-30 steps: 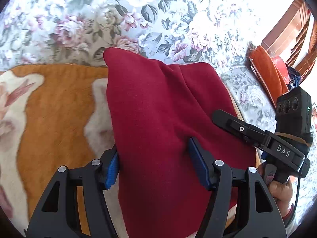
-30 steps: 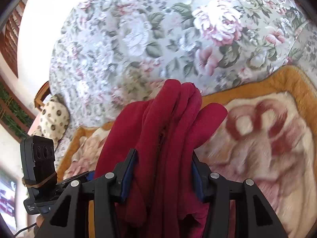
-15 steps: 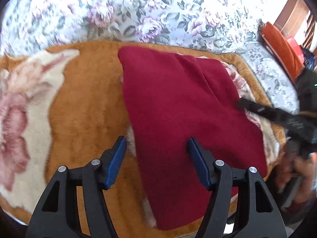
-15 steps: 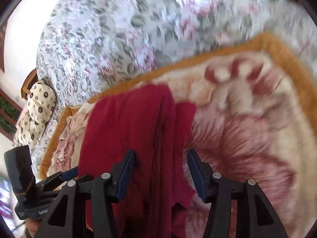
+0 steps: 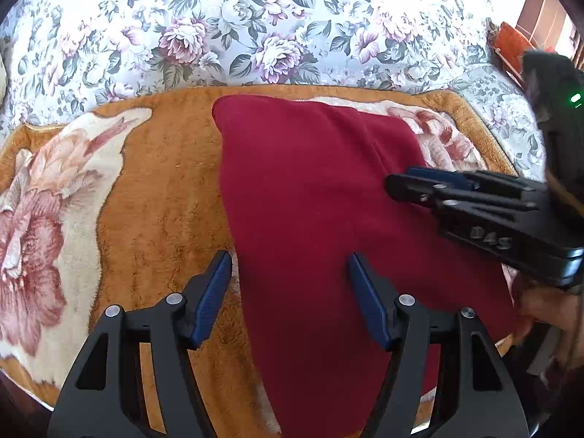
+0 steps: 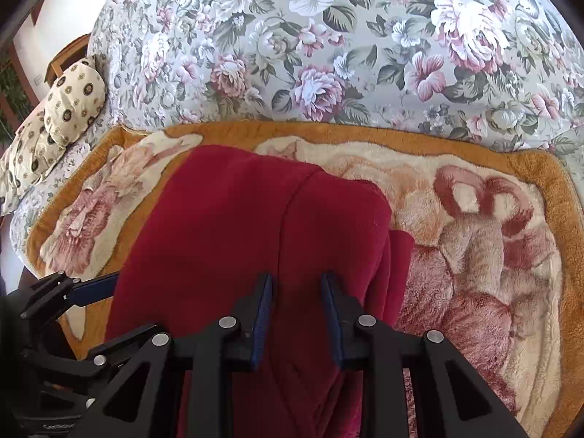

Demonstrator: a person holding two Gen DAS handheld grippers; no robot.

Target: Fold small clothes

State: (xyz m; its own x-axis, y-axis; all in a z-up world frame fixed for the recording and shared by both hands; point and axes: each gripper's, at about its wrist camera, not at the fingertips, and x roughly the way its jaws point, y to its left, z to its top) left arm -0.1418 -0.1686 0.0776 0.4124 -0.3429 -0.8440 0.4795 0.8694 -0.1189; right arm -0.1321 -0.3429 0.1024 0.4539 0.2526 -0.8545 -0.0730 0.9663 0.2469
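a: left tongs [image 5: 290,273]?
b: spread wide, straddling the left edge of the red garment [image 5: 328,219], gripping nothing.
a: right tongs [image 6: 296,294]?
b: partly closed, a narrow gap left, over the garment's right side.
a: and the garment?
b: folded on the orange blanket [image 5: 164,182], on the floral bed [image 6: 328,36].

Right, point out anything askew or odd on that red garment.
The red garment lies folded on the orange blanket, but its right edge is untidy: a lower layer sticks out past the top one instead of lining up. No damage or spills show. Both grippers, left and right, are open.
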